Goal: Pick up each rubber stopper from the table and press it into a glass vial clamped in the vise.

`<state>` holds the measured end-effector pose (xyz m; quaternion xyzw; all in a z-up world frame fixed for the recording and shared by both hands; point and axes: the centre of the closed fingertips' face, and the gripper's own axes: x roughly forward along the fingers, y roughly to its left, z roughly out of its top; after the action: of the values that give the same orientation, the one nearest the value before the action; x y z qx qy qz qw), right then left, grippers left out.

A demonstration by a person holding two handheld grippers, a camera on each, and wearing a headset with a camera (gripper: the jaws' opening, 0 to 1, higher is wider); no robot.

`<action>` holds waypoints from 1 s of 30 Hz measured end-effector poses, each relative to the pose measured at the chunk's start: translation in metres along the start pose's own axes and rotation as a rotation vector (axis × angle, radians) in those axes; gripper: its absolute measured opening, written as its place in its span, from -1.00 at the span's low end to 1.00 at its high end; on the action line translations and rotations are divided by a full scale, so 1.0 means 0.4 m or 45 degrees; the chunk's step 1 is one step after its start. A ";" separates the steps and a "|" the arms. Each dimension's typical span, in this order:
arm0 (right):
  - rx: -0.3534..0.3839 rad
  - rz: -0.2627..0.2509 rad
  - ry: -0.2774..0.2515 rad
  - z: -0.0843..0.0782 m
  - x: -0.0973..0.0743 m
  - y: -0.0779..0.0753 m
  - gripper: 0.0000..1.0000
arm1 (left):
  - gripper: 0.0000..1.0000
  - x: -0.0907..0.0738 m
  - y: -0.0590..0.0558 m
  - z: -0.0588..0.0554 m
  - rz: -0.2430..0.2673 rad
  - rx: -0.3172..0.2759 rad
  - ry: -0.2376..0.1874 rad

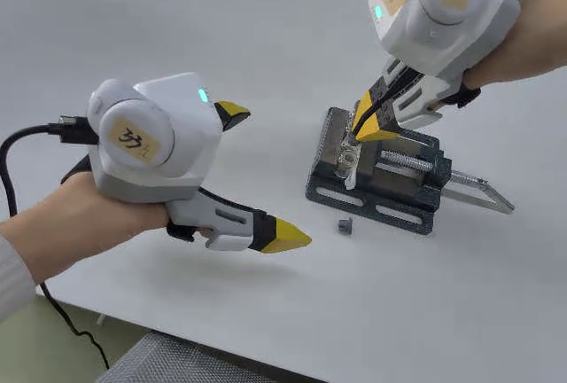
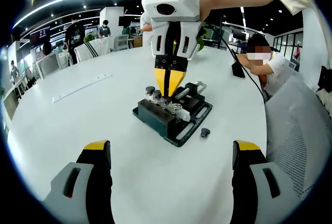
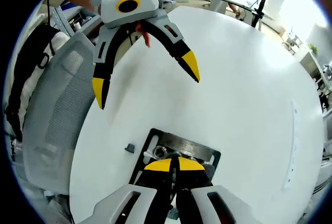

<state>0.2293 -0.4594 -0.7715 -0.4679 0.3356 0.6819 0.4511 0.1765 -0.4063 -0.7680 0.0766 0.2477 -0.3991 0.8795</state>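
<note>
Your right tongs are closed, yellow tips pressed together and pointing down onto the row of clear glass vials clamped in the dark metal vise. I cannot tell whether a stopper sits between those tips. In the left gripper view the same tongs stand upright over the vise, and two of the vials already wear dark caps. In the right gripper view the tips meet just above the vise's steel jaw.

Your left tongs are spread wide with nothing in them, held above the white round desk nearer its front edge and well apart from the vise. Their yellow tips frame the vise from the bottom of their own view.

One small dark grey rubber stopper lies on the desk just beside the vise's base, on the side towards the front edge; it also shows in the left gripper view and the right gripper view.
</note>
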 end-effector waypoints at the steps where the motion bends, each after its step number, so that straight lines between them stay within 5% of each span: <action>1: 0.010 -0.008 -0.005 0.000 0.003 0.000 -1.00 | 0.94 0.000 0.000 0.001 -0.001 0.003 0.001; 30: -0.064 -0.021 0.160 0.002 0.006 0.005 -1.00 | 0.94 -0.003 0.015 0.011 0.022 0.004 -0.010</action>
<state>0.2269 -0.4588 -0.7735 -0.5237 0.3422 0.6556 0.4229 0.1817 -0.4030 -0.7641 0.0784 0.2430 -0.3921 0.8837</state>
